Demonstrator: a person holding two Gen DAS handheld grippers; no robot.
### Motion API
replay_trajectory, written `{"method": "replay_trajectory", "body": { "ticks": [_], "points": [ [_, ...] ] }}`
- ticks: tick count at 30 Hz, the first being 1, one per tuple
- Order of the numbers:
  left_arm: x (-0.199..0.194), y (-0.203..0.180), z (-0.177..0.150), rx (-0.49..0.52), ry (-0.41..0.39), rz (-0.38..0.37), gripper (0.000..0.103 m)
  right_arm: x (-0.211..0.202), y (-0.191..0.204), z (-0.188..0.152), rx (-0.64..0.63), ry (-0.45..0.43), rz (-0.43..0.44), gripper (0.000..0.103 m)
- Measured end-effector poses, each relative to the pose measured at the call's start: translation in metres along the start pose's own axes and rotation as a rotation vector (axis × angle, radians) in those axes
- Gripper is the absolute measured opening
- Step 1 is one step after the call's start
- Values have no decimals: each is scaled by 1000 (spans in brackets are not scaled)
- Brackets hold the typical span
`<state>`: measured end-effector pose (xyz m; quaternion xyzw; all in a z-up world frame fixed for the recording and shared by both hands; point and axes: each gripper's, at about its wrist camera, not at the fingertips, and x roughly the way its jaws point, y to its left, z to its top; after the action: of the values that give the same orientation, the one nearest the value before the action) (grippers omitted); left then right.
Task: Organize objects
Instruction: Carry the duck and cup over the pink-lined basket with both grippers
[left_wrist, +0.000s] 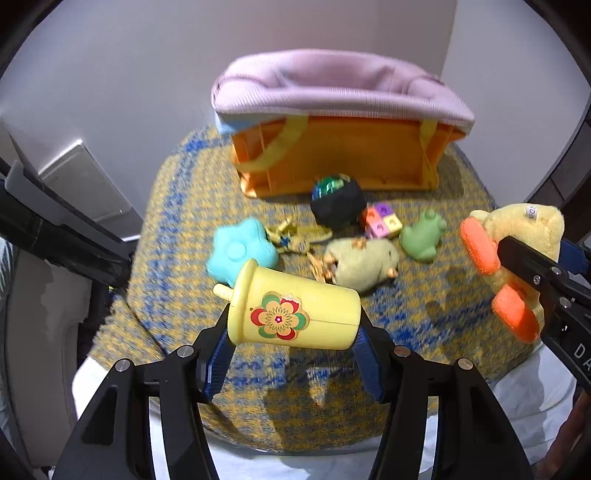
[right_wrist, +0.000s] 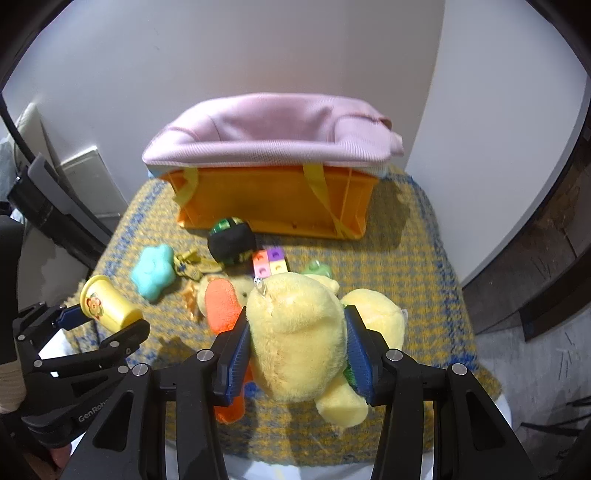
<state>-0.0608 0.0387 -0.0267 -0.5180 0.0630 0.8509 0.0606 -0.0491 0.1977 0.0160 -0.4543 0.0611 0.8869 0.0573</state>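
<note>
My left gripper (left_wrist: 293, 332) is shut on a yellow cup (left_wrist: 295, 306) with a flower sticker, held on its side above the woven mat (left_wrist: 424, 306); it also shows in the right wrist view (right_wrist: 109, 304). My right gripper (right_wrist: 295, 336) is shut on a yellow plush duck (right_wrist: 299, 332) with orange feet; the duck also shows in the left wrist view (left_wrist: 517, 243). An orange bag (left_wrist: 343, 155) with a pink lining stands open at the back of the mat. A blue star (left_wrist: 240, 251), a green frog (left_wrist: 423, 236), a small plush (left_wrist: 364, 264), coloured cubes (left_wrist: 382, 223) and a black ball (left_wrist: 338, 206) lie on the mat.
The mat covers a small round table with a white edge (left_wrist: 524, 398). White walls stand close behind the bag (right_wrist: 269, 203). A grey panel (left_wrist: 85, 184) and dark furniture are at the left. Small gold toys (left_wrist: 295, 236) lie beside the star.
</note>
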Motion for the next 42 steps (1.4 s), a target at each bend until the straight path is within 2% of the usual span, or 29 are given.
{"method": "replay_trajectory", "body": {
  "ticks": [7, 21, 42],
  "points": [
    [-24, 2, 21, -2, -68, 1, 58, -21, -1, 21, -7, -65, -2, 47],
    [-56, 8, 76, -7, -184, 8, 58, -36, -6, 71, -4, -165, 0, 47],
    [-51, 15, 163, -40, -281, 20, 58, -10, -27, 150, 92, -233, 50, 48]
  ]
}}
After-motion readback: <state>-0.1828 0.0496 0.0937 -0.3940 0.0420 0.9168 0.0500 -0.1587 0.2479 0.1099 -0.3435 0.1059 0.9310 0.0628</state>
